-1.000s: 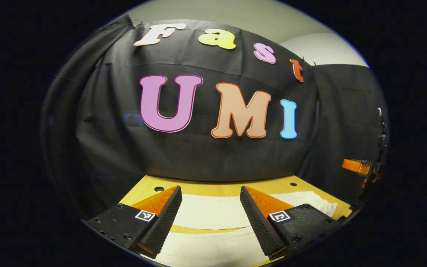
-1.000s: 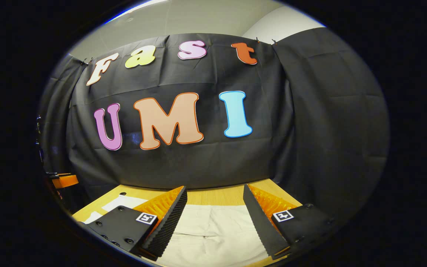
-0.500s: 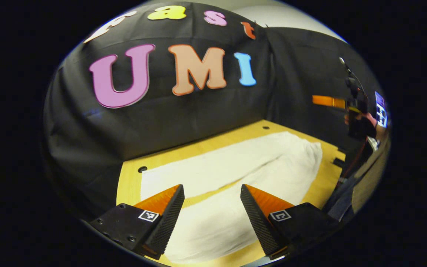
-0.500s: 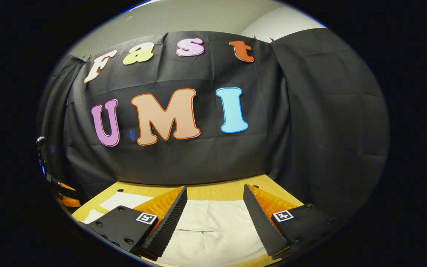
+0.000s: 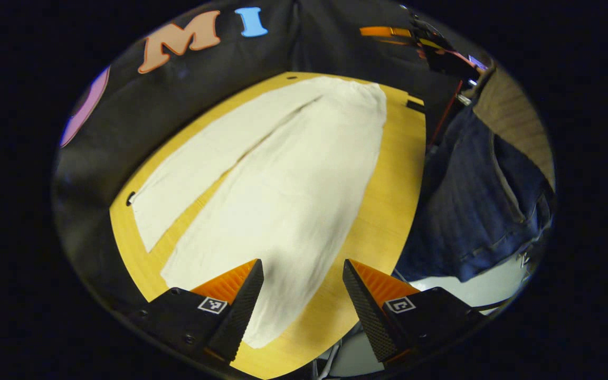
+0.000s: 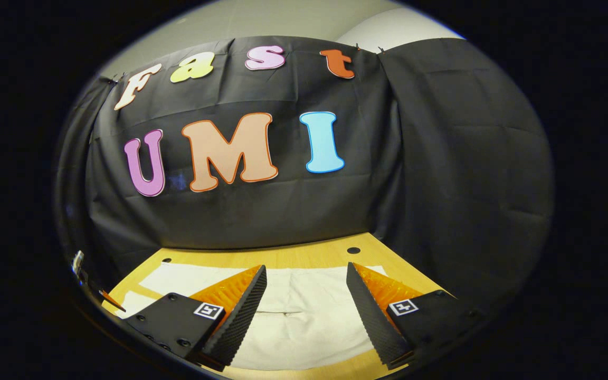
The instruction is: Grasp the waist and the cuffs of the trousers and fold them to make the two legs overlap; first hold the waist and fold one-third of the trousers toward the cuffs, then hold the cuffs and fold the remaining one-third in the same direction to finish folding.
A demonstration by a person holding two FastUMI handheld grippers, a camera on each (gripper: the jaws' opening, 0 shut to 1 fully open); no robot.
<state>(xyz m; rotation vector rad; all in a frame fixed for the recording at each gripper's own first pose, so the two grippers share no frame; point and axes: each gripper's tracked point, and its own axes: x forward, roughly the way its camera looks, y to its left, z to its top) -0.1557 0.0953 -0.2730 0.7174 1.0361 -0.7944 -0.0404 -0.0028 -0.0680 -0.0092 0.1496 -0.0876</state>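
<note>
Cream cloth trousers (image 5: pixel 277 174) lie flat on the yellow wooden desk (image 5: pixel 388 200), the two legs spread a little apart. Left tongs (image 5: pixel 301 295) hang wide open above one leg end, holding nothing. Right tongs (image 6: pixel 304 306) hang wide open above the trousers too. A person in blue jeans (image 5: pixel 473 206) stands beside the desk.

Both fisheye views bend strongly toward their edges. Even overhead light leaves the pale trousers (image 5: pixel 283 174) bright, almost washed out, and slightly motion-blurred toward six o'clock. Shadows are soft.
</note>
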